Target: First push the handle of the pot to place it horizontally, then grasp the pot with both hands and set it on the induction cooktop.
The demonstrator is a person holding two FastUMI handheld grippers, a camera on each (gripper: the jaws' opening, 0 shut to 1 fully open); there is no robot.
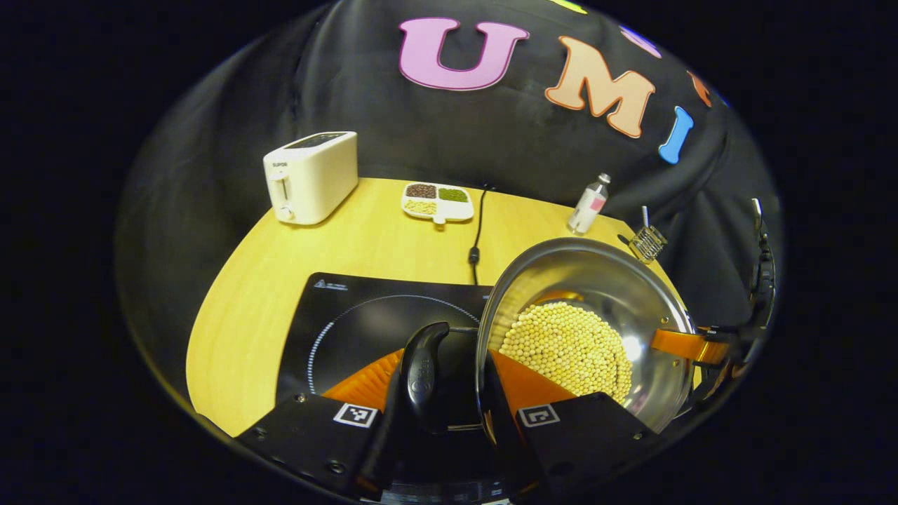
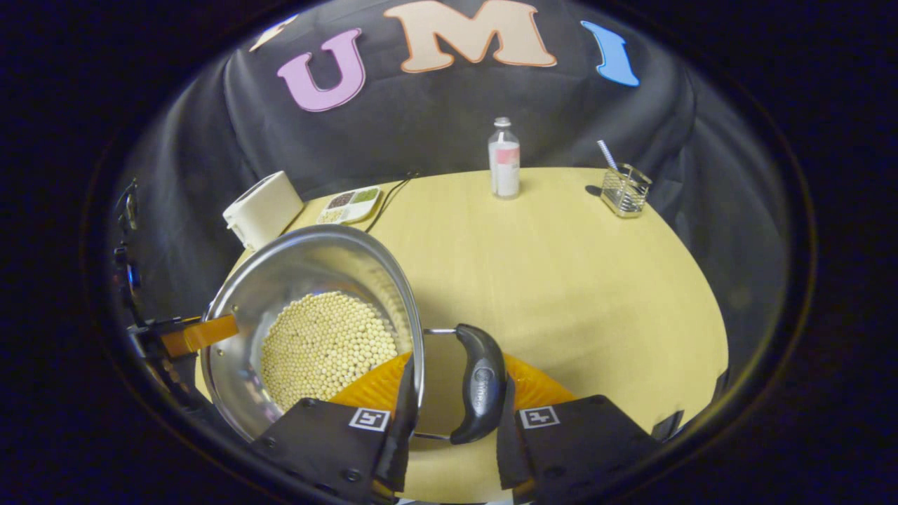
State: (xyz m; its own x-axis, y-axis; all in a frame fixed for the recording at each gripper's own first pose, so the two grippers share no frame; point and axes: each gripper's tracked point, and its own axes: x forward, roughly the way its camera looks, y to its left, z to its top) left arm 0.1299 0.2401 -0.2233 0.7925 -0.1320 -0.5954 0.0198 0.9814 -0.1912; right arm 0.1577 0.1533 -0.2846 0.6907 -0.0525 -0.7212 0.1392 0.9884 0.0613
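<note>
two grippers, left and right, each with jaws clamped on a pot handle; pot held above induction cooktop, toaster at 11 o'clock on bench.

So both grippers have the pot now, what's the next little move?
Probably carry the pot sideways over the induction cooktop. The left gripper and right gripper each straddle the rim and a black handle, and the pot looks tilted and only partly above it.
</note>
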